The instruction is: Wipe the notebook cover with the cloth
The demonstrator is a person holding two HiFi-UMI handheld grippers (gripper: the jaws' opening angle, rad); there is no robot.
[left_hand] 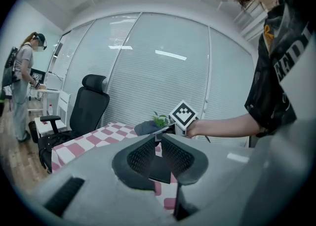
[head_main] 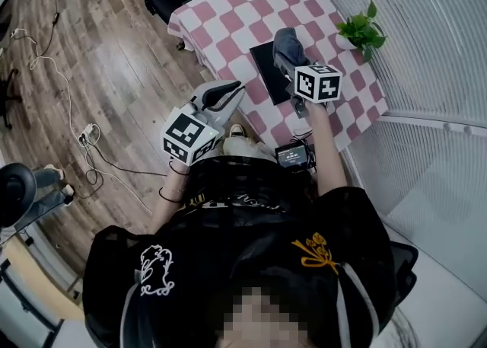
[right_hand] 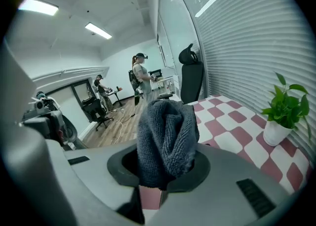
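Note:
A black notebook (head_main: 266,74) lies on the pink-and-white checked table (head_main: 228,11). My right gripper (head_main: 289,55) hangs just over the notebook's far half, shut on a bunched grey cloth (head_main: 288,43). In the right gripper view the cloth (right_hand: 165,133) fills the gap between the jaws of the right gripper (right_hand: 165,163) and hides their tips. My left gripper (head_main: 222,95) is held off the table's near left edge, shut and empty. Seen from the left gripper (left_hand: 158,139), the notebook (left_hand: 160,169) shows dark beyond the closed jaws, with the cloth (left_hand: 147,127) further off.
A small potted plant (head_main: 362,30) stands at the table's right edge, near the blinds. A black office chair (left_hand: 89,109) sits at the far end of the table. A small screen device (head_main: 293,155) hangs at the person's waist. Cables (head_main: 87,137) lie on the wooden floor, and other people (right_hand: 140,74) stand in the background.

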